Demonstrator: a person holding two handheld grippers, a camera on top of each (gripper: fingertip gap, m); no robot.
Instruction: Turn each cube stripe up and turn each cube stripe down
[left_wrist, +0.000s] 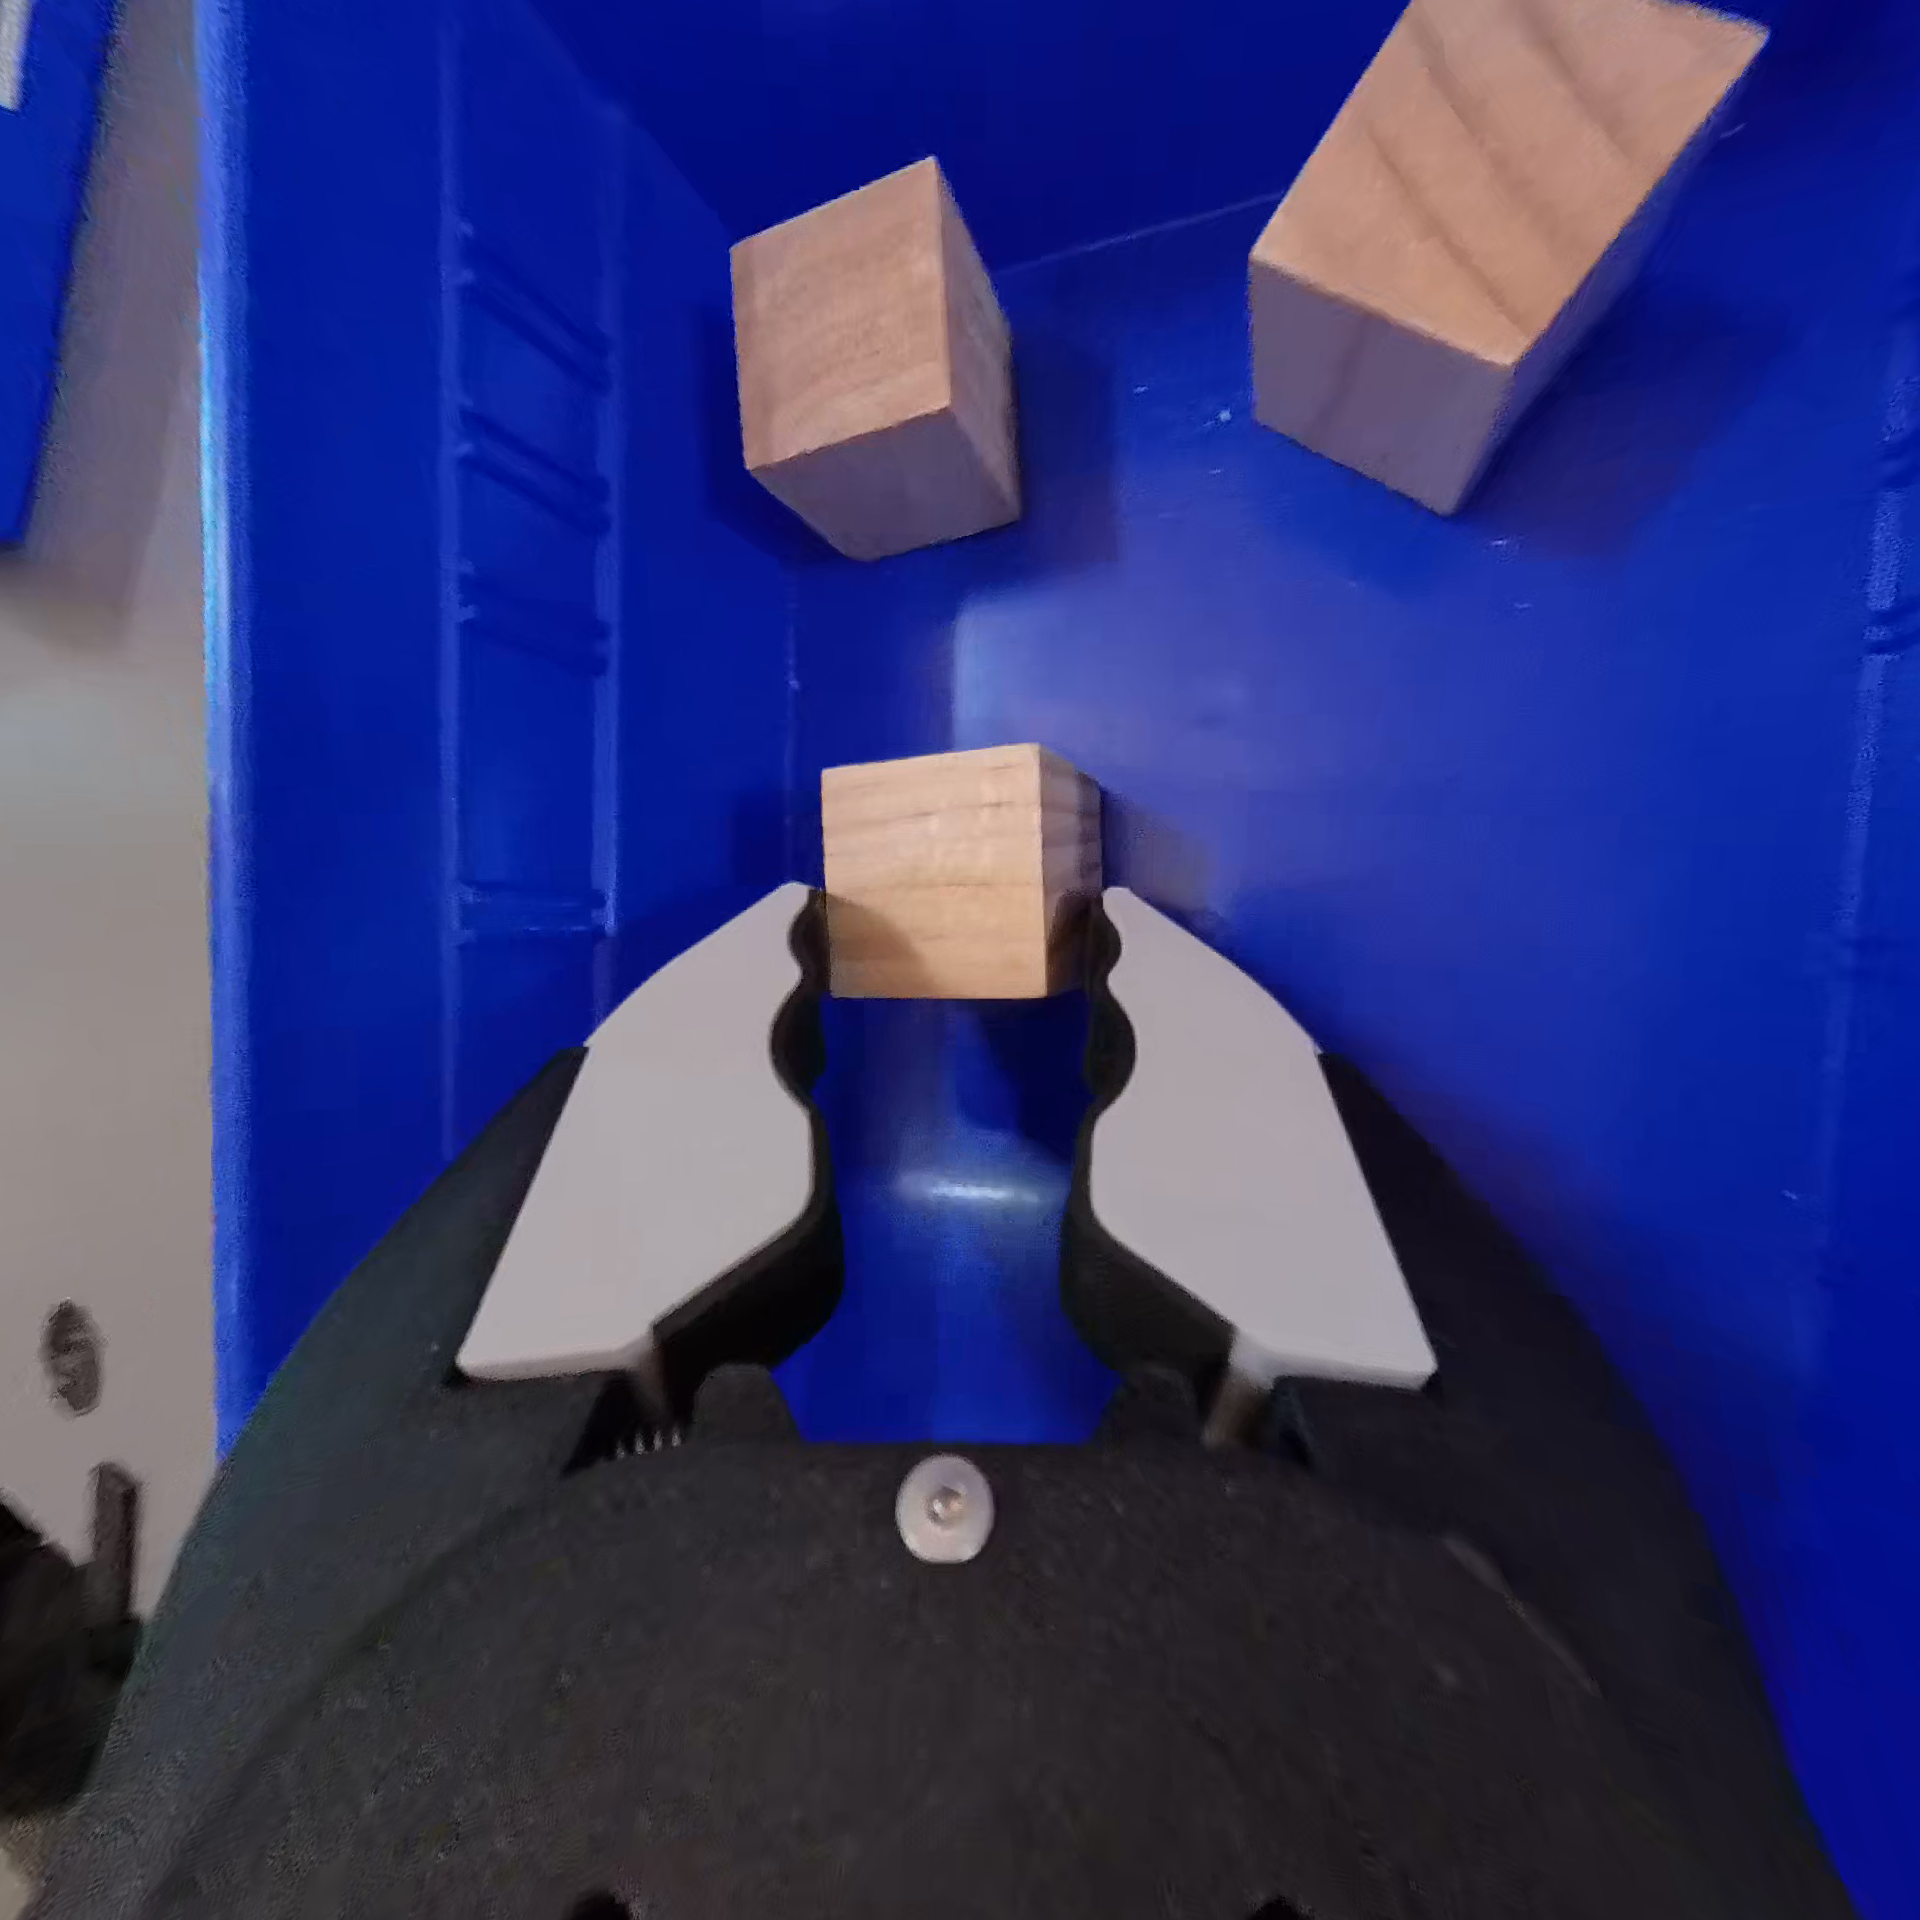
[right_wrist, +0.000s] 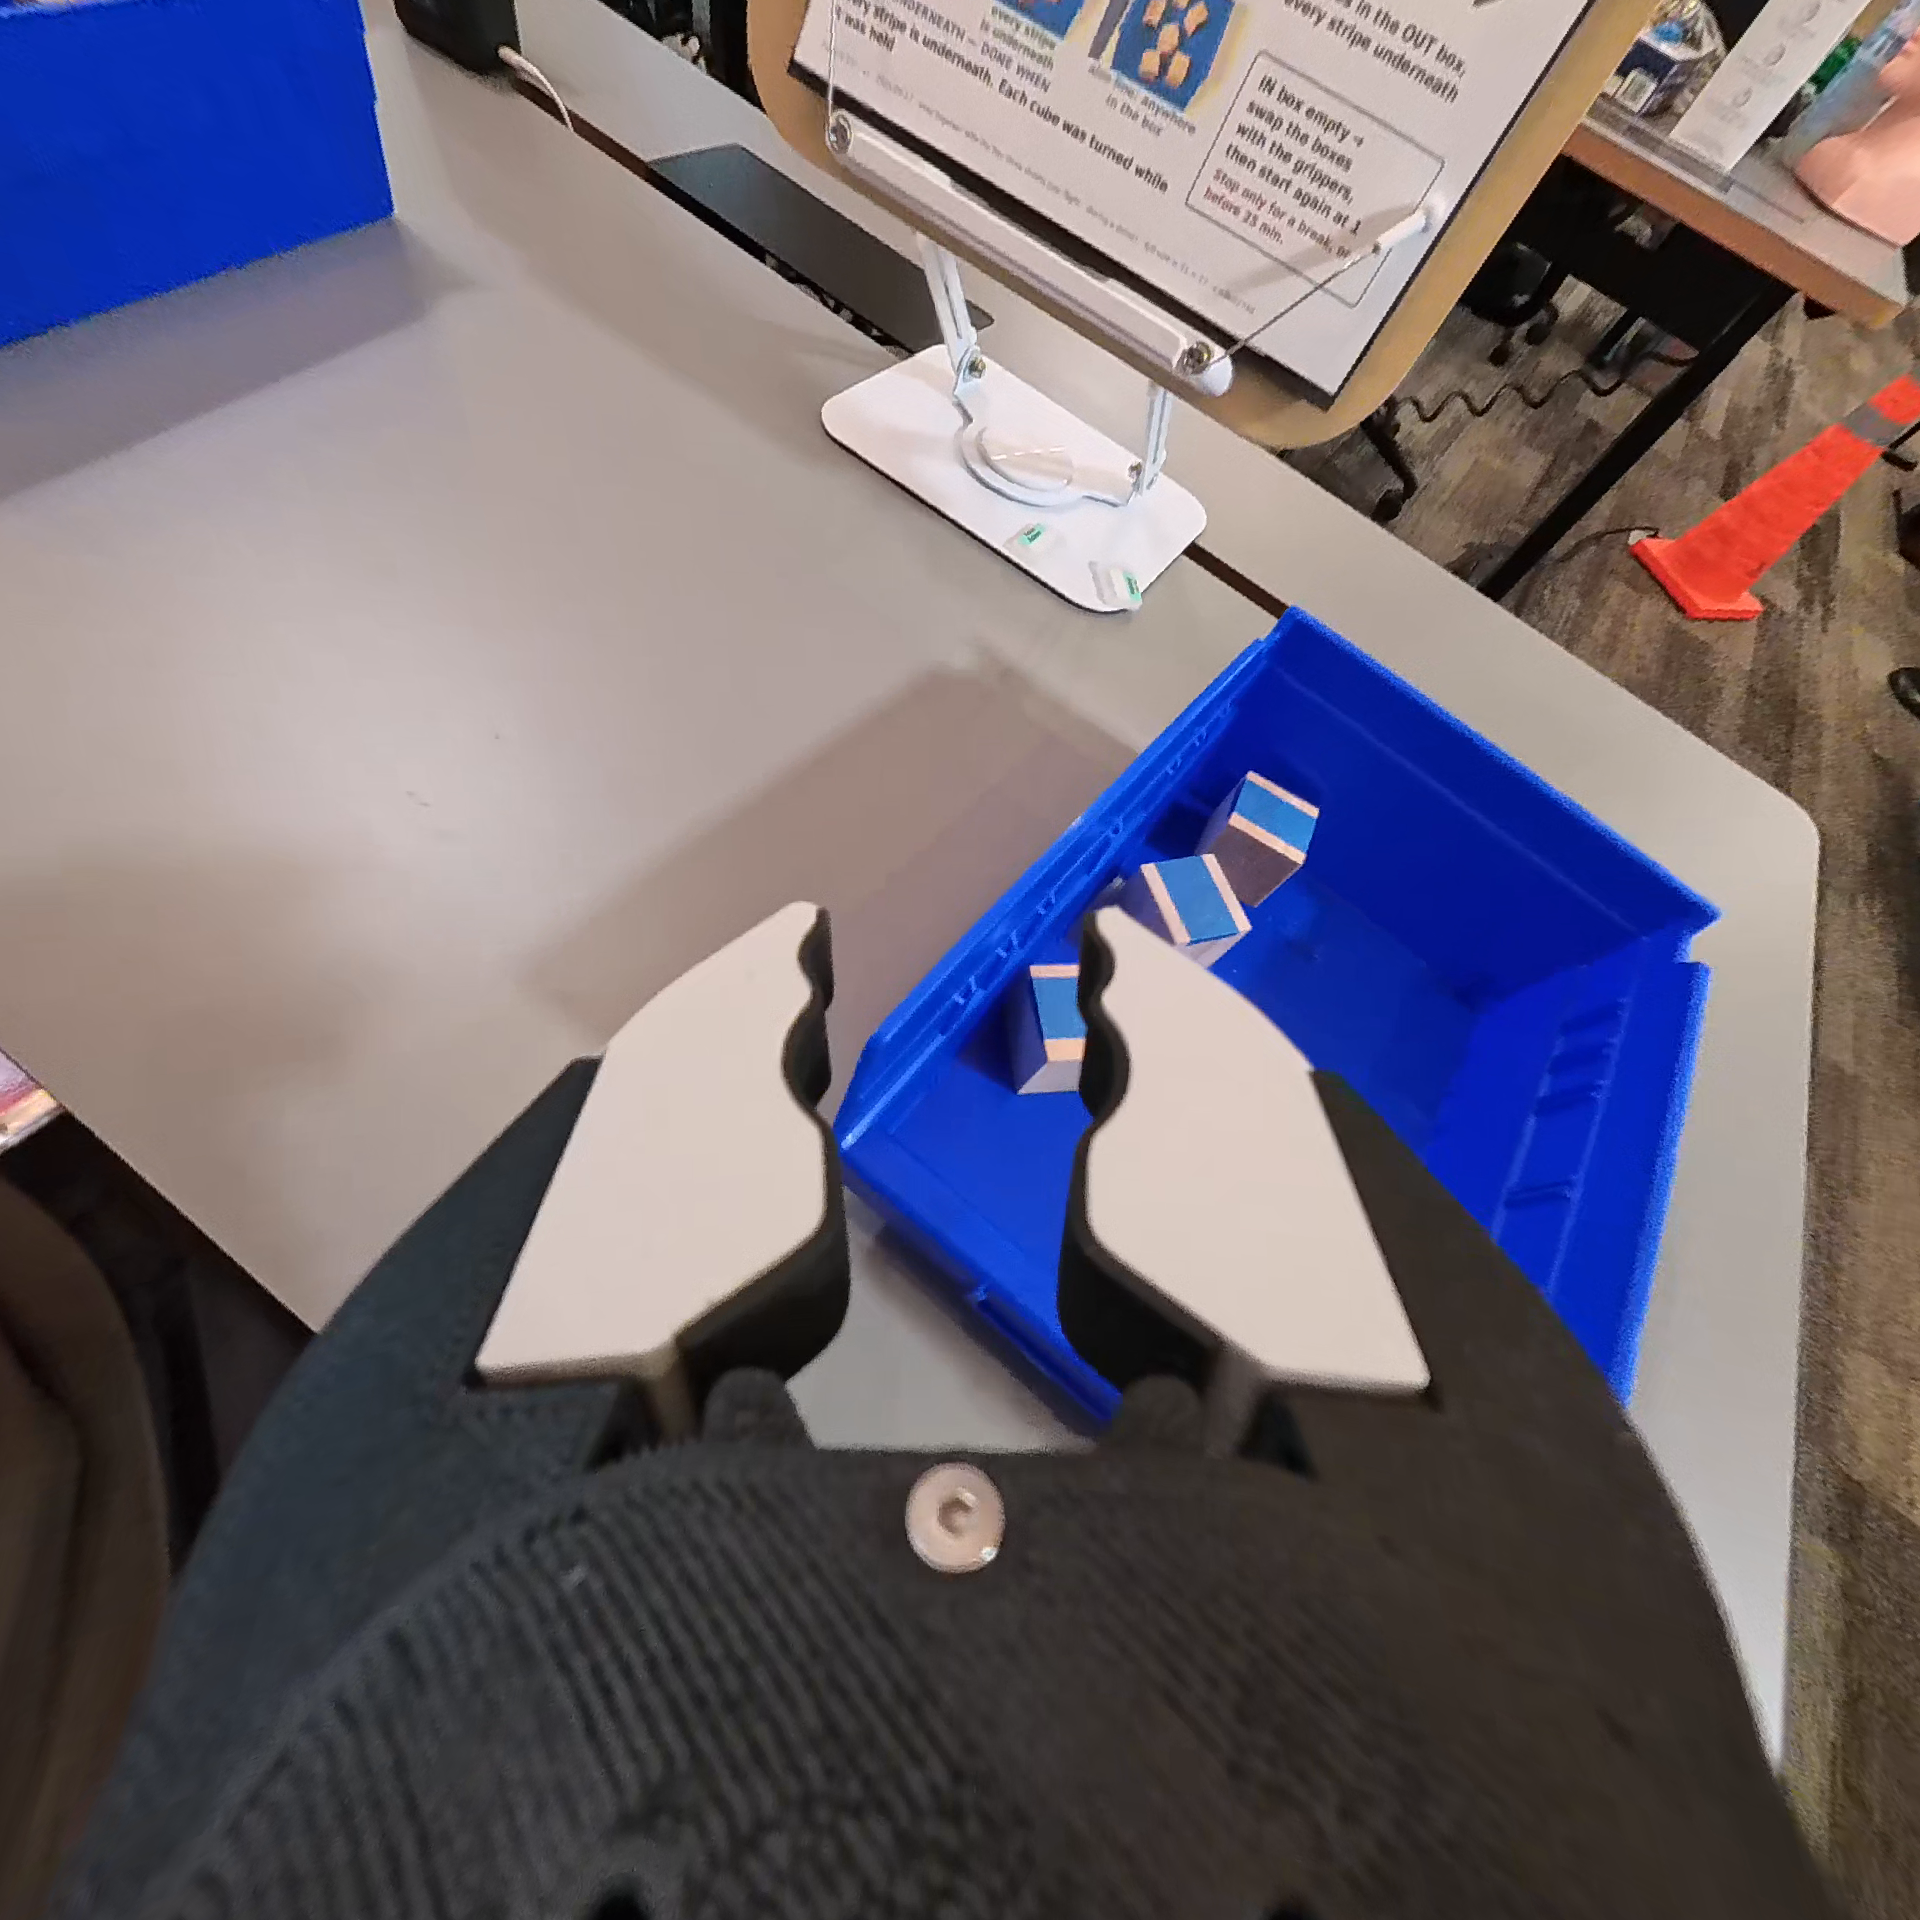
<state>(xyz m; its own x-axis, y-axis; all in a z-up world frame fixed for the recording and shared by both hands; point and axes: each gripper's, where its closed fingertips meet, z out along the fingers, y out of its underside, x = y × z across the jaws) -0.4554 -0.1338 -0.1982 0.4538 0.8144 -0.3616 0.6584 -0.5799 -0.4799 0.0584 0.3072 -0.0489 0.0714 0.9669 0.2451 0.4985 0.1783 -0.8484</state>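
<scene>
Left hand-held gripper (left_wrist: 956, 940) clamps a small plain wooden cube (left_wrist: 951, 873) inside the blue plastic bin (left_wrist: 1455, 831), no stripe showing. Set it flat, clear of neighbours. Right hand-held gripper (right_wrist: 956, 1013) open, empty.

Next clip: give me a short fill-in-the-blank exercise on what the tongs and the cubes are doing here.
1. The left tongs are shut on a plain wooden ____ over the left blue bin.
2. The right tongs are ____ and hold nothing.
3. In the right blue bin, ____ striped cubes are visible.
4. Those cubes show their blue stripes facing ____.

Missing words: cube; open; three; up
</scene>
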